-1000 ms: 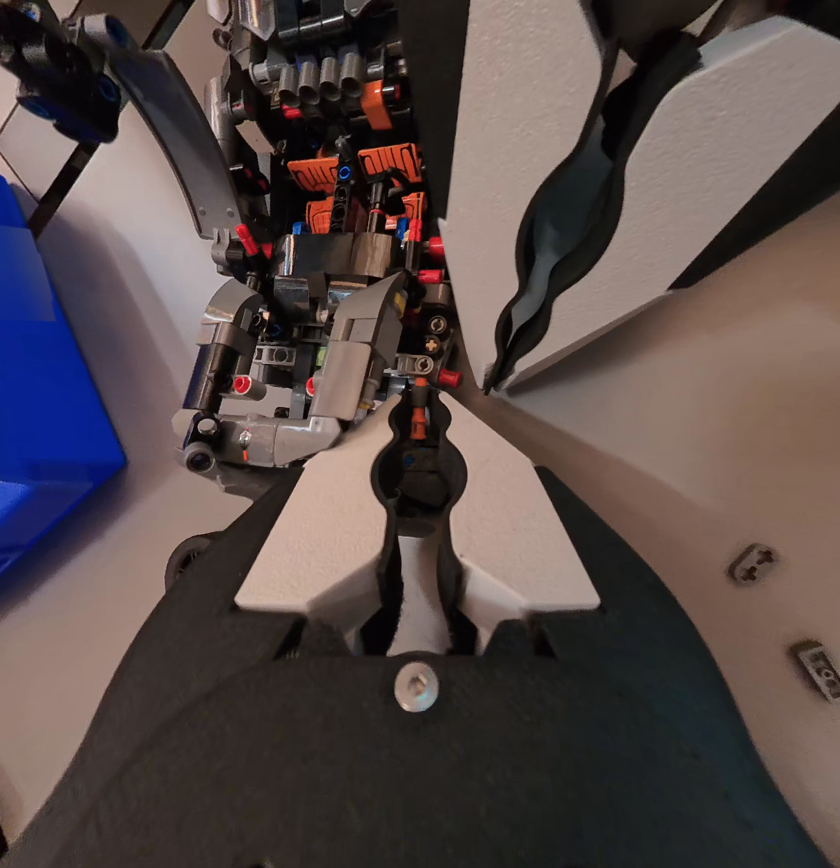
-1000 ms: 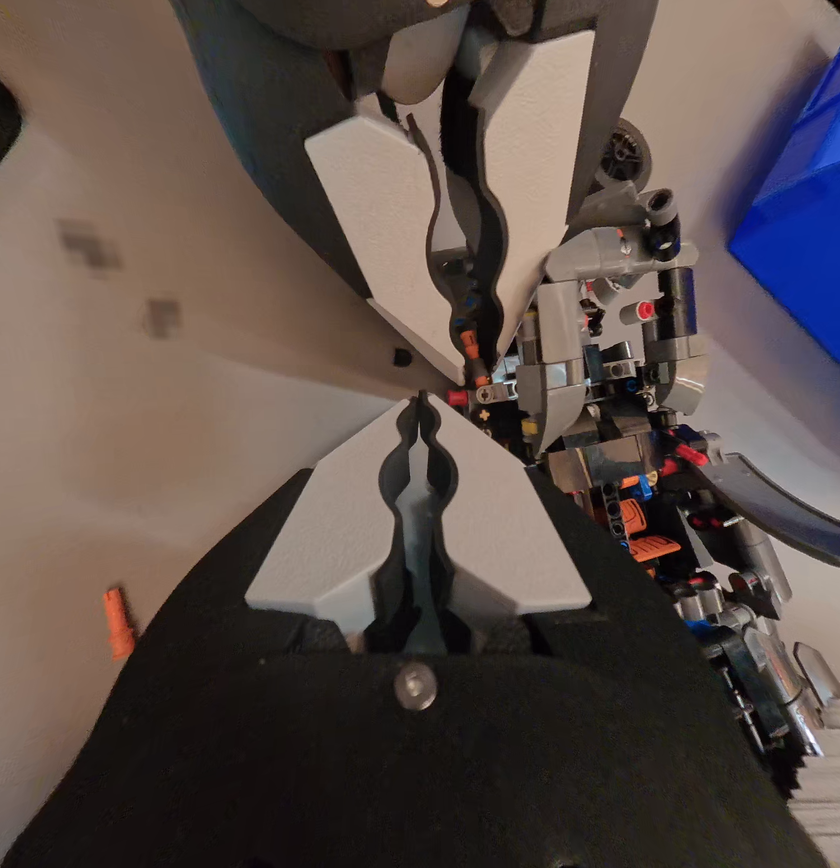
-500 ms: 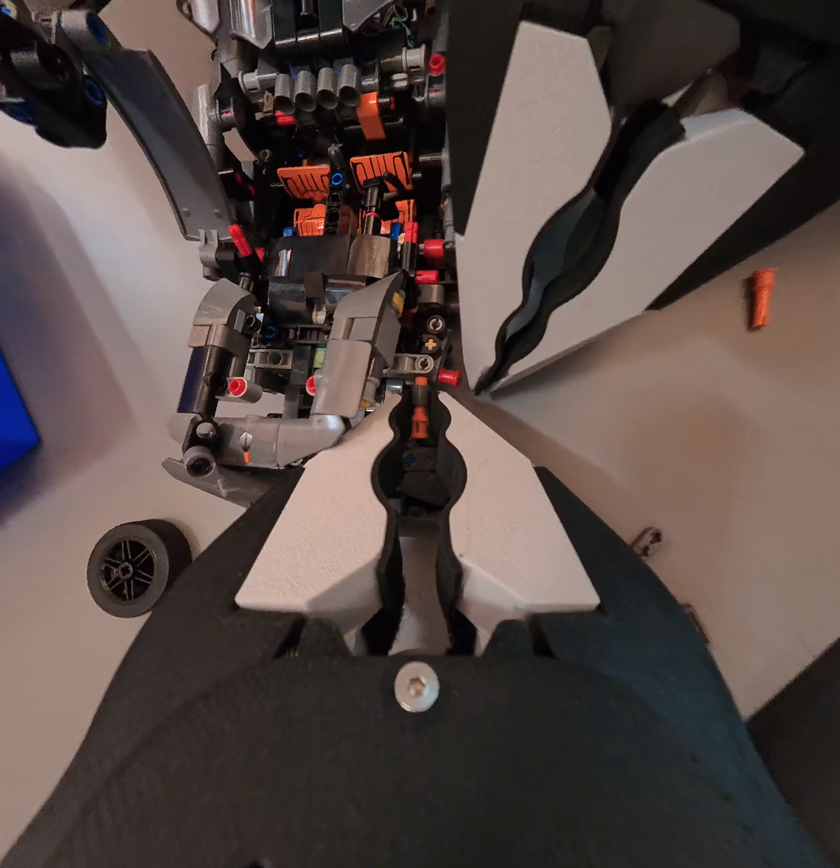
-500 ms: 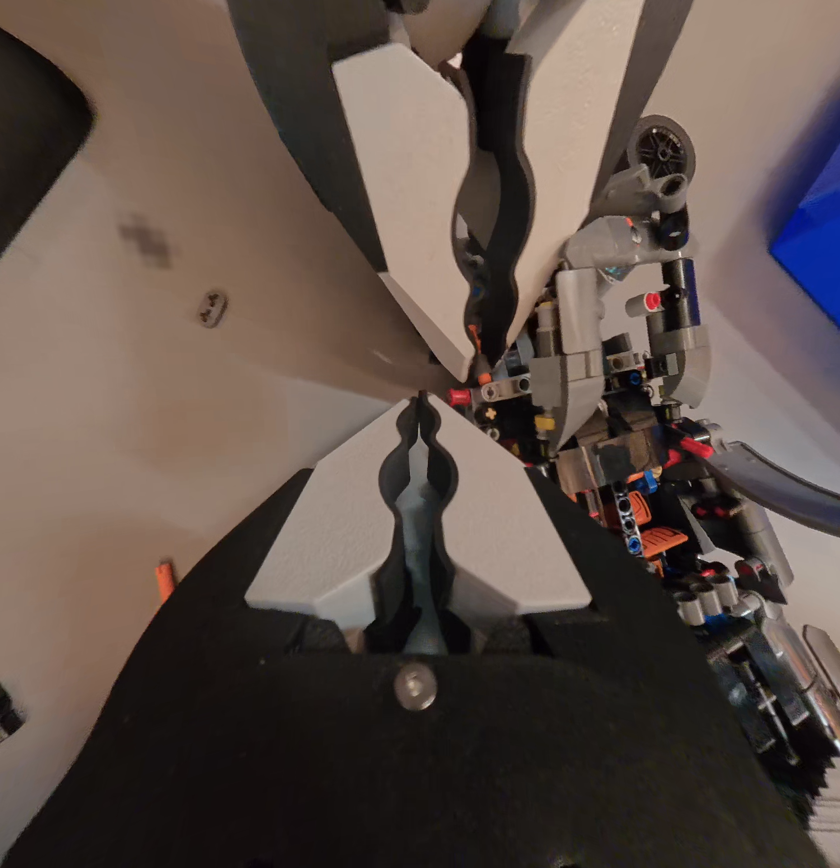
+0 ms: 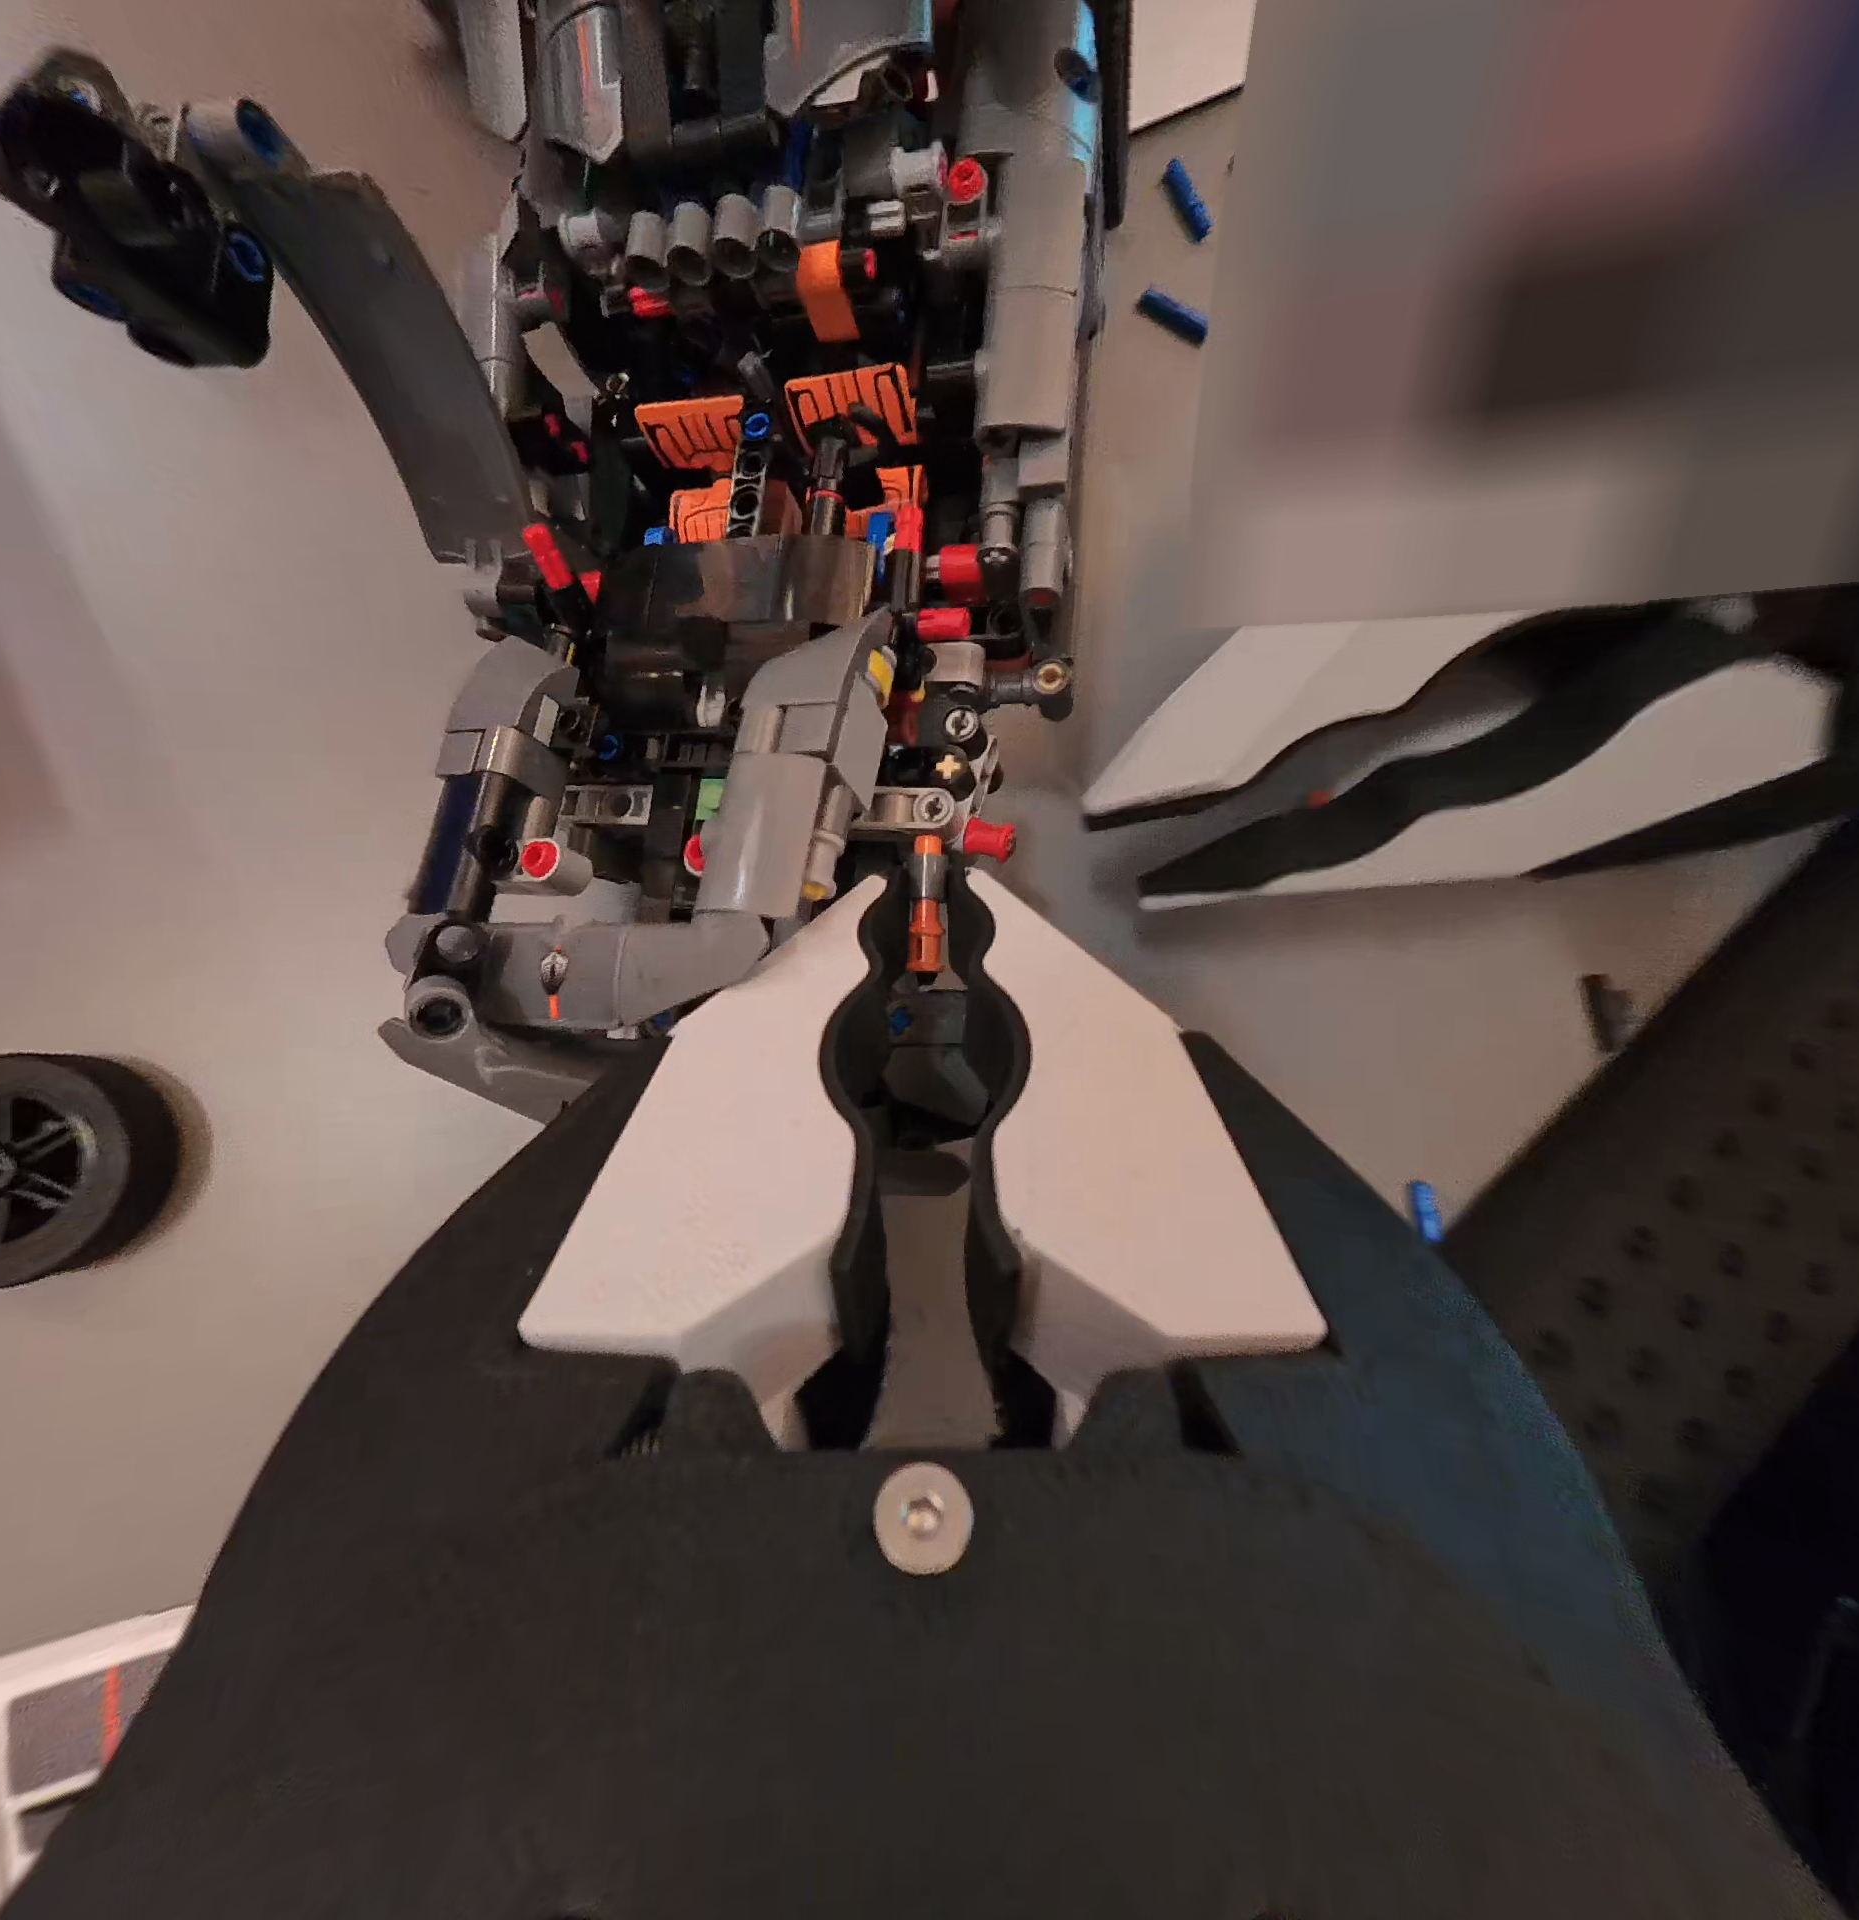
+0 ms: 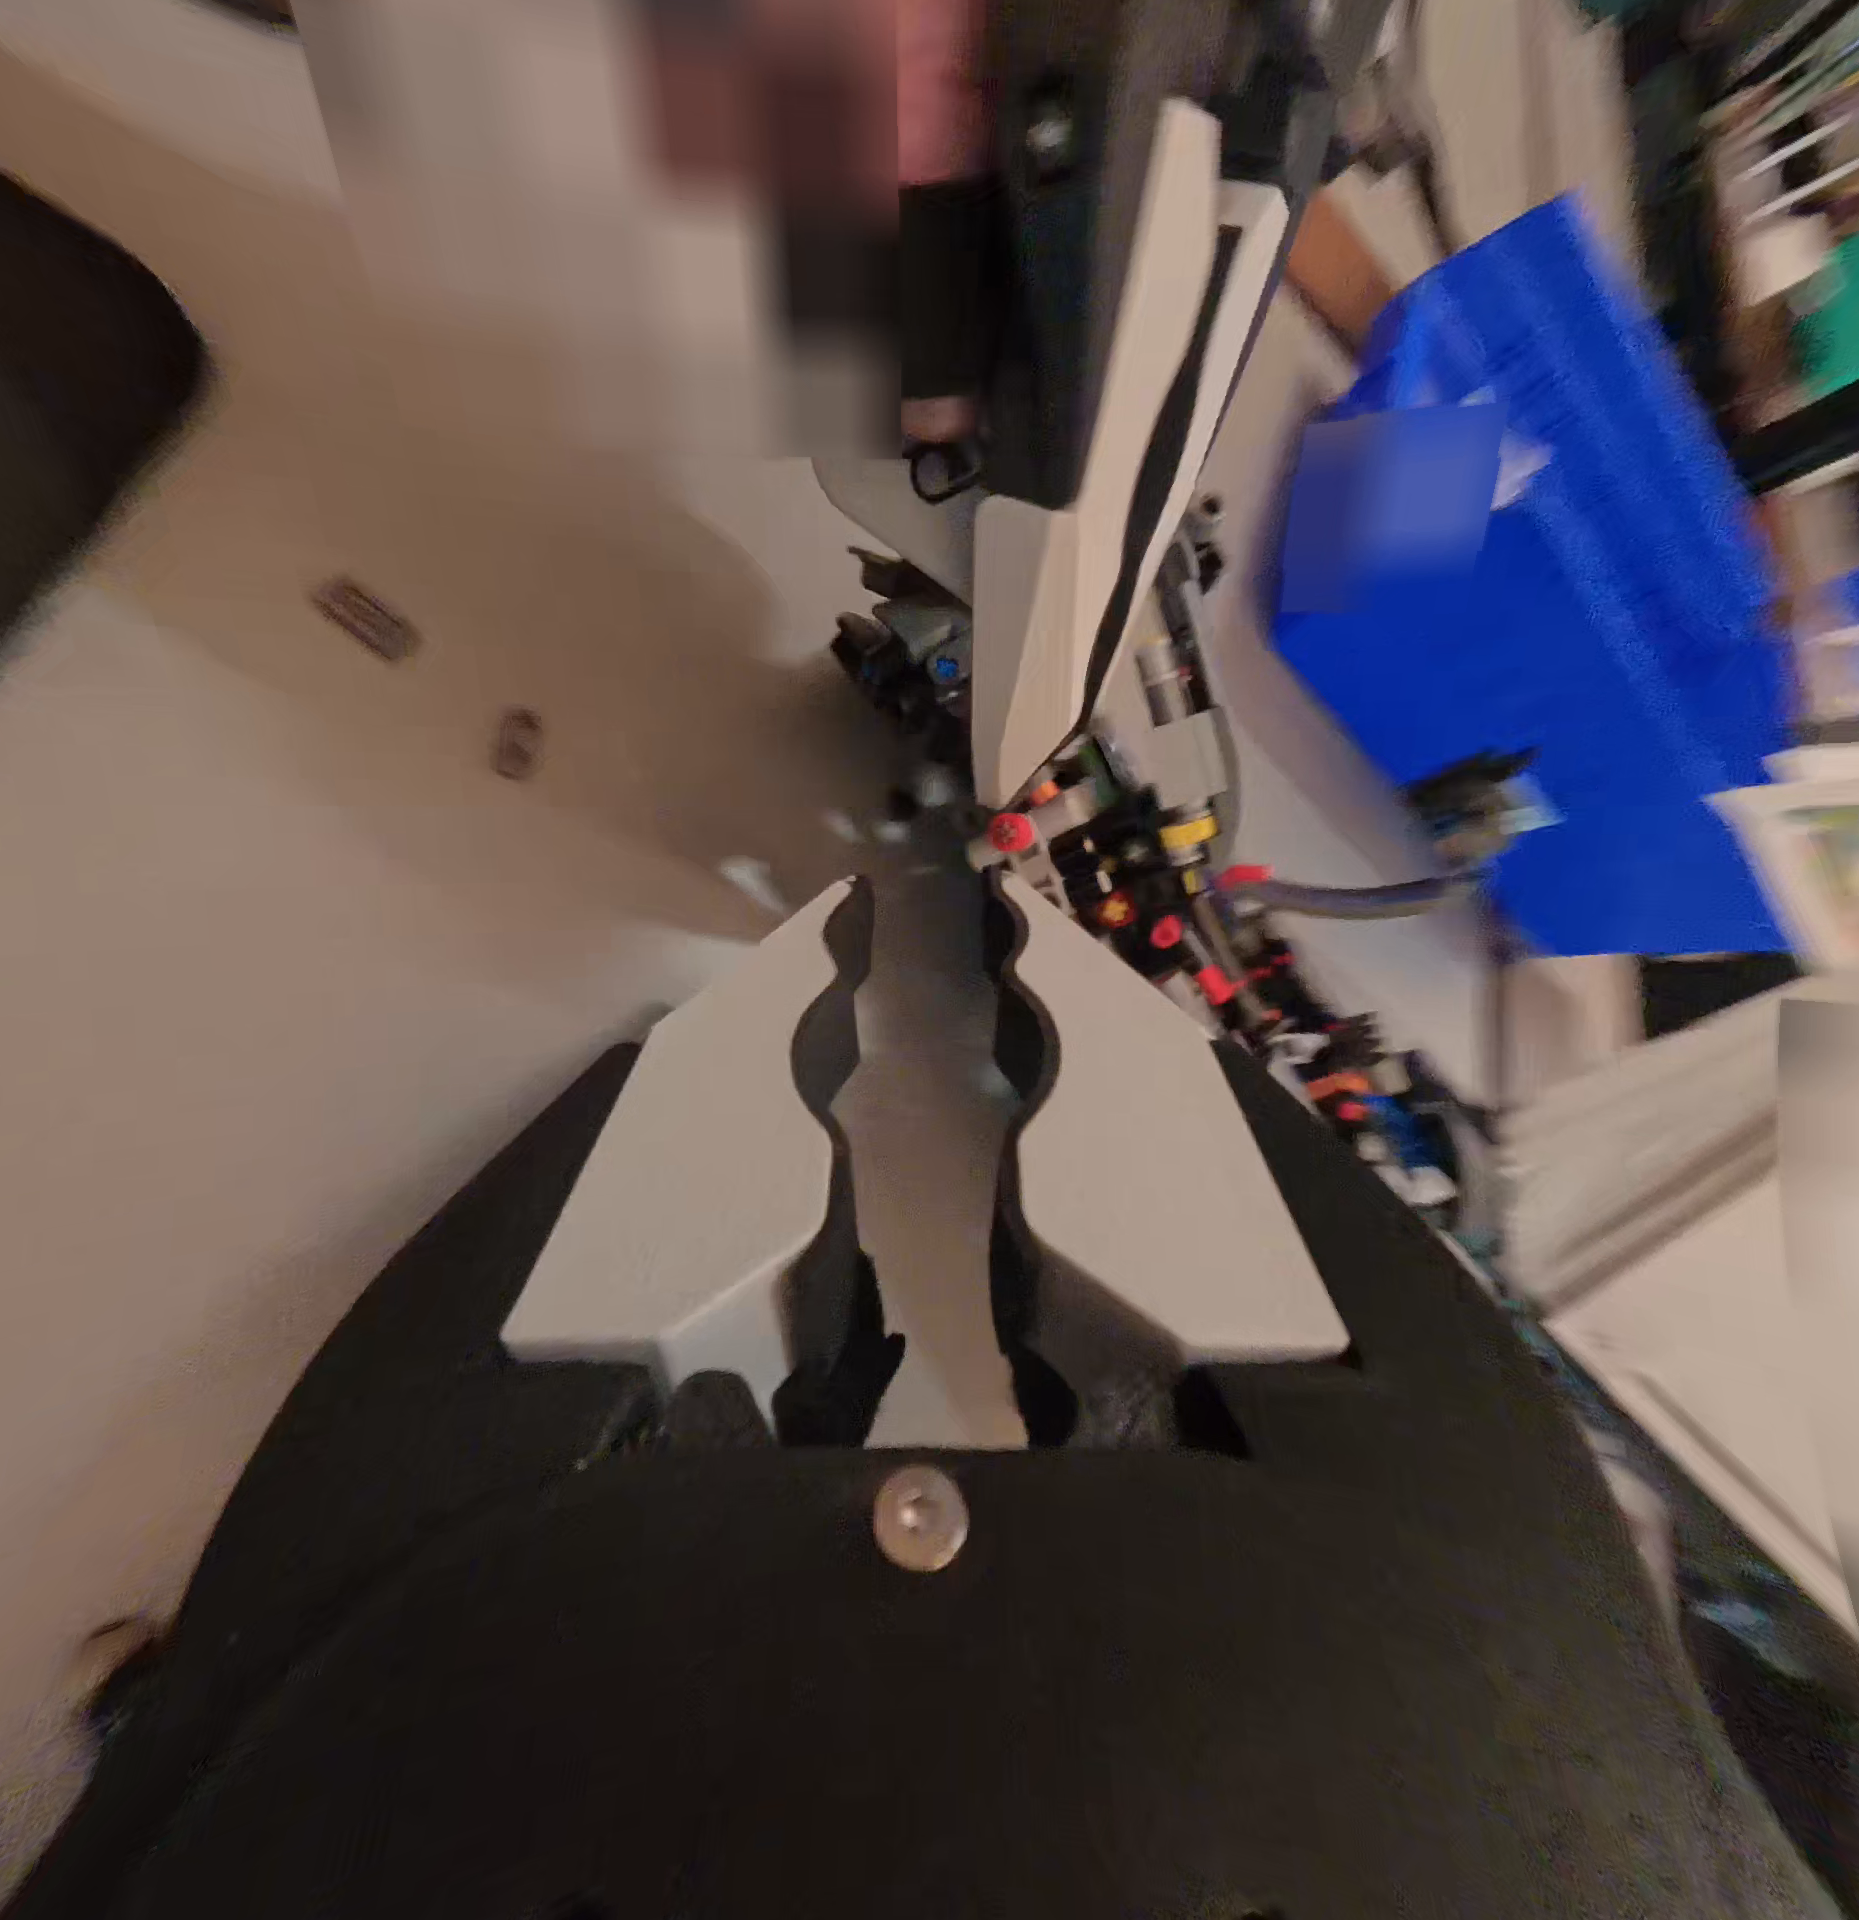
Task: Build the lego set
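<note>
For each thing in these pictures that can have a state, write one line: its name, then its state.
Left hand-held gripper: shut on the model's orange pin.
Right hand-held gripper: open, empty.
Orange pin: clamped, joined to the model.
Lego model: partly built, on the table.
Loose wheel: unmounted, beside the model.
Blue bin: blurred, contents unseen.

The work surface is a pale, off-white table point(image 5: 229, 727) under warm and rather dim light. At its right edge stands a blue plastic bin point(image 6: 1590, 665). Beyond it the room is blurred, with cluttered shelves point(image 6: 1798, 208).
</note>
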The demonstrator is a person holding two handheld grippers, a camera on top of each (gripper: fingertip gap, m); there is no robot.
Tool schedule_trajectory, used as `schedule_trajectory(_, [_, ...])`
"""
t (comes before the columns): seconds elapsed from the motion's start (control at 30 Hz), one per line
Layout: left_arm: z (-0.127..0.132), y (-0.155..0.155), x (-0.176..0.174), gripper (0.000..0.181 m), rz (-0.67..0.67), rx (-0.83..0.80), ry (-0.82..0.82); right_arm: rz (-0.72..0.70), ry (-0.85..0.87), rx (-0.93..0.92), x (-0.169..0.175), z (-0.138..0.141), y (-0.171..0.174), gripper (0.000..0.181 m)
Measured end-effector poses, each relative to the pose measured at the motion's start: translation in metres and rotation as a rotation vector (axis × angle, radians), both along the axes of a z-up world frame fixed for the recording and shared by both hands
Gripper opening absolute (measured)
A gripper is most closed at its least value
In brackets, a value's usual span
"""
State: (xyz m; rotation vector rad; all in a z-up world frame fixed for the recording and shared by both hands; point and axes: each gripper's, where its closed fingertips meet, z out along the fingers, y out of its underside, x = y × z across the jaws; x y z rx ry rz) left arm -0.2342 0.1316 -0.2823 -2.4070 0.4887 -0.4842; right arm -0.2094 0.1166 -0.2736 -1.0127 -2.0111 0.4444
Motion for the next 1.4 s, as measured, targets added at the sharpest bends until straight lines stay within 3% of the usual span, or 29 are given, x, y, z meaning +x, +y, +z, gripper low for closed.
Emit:
schedule_trajectory(0.07, [0.006, -0.003, 0.006, 0.004, -0.001, -0.028, -0.05, 0.004, 0.086, 0.21, -0.004, 0.005, 0.002, 0.026])
schedule_trajectory(0.3, [0.018, -0.006, 0.011, 0.004, 0.039, -0.104, -0.218, -0.009, 0.226, 0.523, -0.018, 0.008, 0.006, 0.044])
schedule_trajectory(0.4, [0.022, -0.008, 0.012, 0.004, 0.034, -0.131, -0.259, -0.021, 0.291, 0.596, -0.021, 0.017, 0.008, 0.025])
schedule_trajectory(0.67, [0.024, -0.007, 0.011, 0.004, 0.044, -0.152, -0.342, -0.01, 0.3, 0.618, -0.024, 0.018, 0.009, 0.03])
schedule_trajectory(1.07, [0.022, -0.007, 0.009, 0.004, 0.031, -0.143, -0.361, 0.006, 0.25, 0.554, -0.024, 0.018, 0.005, 0.017])
schedule_trajectory(1.17, [0.03, -0.006, 0.011, 0.004, 0.012, -0.132, -0.437, 0.0, 0.243, 0.518, -0.021, 0.02, 0.008, 0.004])
schedule_trajectory(1.4, [0.02, -0.007, 0.013, 0.004, -0.007, -0.138, -0.425, 0.041, 0.186, 0.467, -0.018, 0.009, 0.008, 0.006])
